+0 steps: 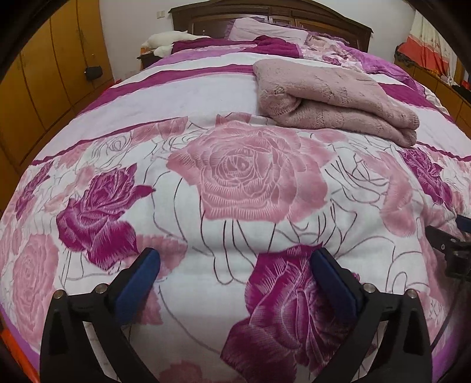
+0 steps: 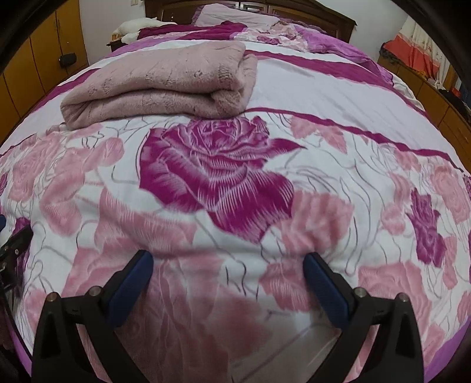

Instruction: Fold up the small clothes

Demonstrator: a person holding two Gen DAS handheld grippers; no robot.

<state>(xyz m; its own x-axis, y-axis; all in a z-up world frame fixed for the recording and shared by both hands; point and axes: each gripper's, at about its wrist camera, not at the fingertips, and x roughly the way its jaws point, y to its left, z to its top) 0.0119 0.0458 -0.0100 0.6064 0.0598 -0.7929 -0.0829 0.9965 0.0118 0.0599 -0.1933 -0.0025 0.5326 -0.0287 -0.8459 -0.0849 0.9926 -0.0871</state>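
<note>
Left gripper and right gripper: jaws wide apart, empty, above the bed. Folded pink sweater lies far, untouched.

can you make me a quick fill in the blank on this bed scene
1. The pink knitted garment lies ____ on the floral bedspread.
2. The left gripper has its fingers ____, with nothing between them.
3. The right gripper holds ____.
4. The headboard is made of dark ____.

Missing words: folded; open; nothing; wood
</note>
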